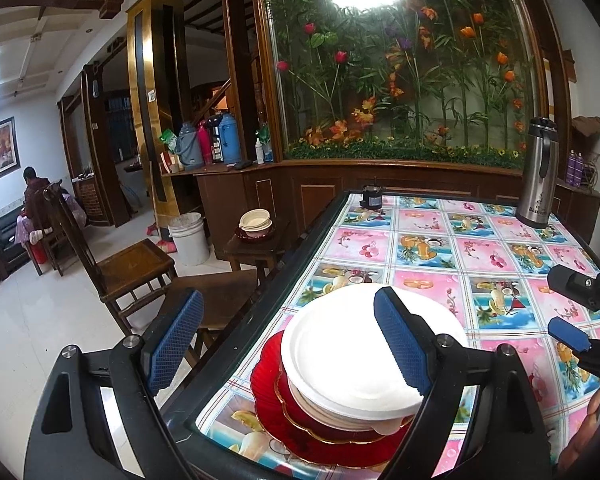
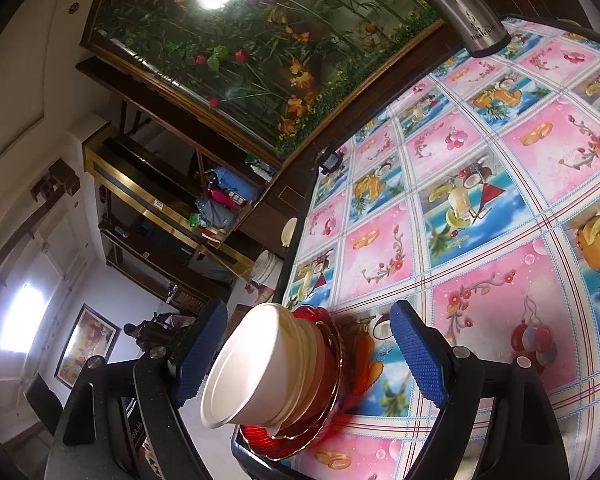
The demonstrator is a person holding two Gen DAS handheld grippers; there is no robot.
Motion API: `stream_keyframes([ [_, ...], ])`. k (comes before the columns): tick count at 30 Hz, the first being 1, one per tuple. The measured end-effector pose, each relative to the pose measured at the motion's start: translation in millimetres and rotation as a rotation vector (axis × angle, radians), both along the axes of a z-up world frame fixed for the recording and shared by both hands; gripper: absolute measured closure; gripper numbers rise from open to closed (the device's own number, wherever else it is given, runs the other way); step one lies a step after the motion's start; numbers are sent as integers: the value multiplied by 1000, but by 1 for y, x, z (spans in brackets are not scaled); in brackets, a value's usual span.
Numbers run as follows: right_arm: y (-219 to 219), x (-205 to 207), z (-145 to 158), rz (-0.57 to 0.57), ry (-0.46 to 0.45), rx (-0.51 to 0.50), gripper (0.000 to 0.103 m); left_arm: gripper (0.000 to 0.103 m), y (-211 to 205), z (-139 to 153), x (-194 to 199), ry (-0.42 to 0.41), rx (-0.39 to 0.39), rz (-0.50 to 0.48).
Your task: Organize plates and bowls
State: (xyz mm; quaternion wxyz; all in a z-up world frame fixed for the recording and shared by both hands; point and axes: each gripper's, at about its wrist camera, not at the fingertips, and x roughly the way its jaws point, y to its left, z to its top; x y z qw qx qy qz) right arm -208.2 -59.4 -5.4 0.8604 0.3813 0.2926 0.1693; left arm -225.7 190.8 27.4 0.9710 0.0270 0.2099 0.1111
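Near corner: stack of bowls and plates (image 1: 352,364) blocks it.
Mid table (image 1: 432,264): bare, open passage.
Far edge: flask (image 1: 538,174), small dark object (image 1: 371,197), possibly a jar.

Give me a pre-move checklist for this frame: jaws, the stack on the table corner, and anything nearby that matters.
1. Left gripper jaws wide, nothing held: ok.
2. Right gripper jaws wide, nothing held: ok.
3. White bowls nested on the red ribbed glass plates: ok.
4. Stack close to the edge of the table with the fruit-patterned cloth: not ok.
5. Steel thermos jug far from stack: ok.
6. Stack leaning: cannot tell.
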Motion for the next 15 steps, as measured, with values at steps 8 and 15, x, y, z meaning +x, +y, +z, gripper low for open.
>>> stream_keyframes([
  [8, 12, -21, 19, 15, -85, -72, 17, 5, -4, 6, -12, -14, 4, 16],
  [15, 31, -48, 39, 29, -201, -196, 16, 0, -8, 16, -34, -95, 17, 10],
])
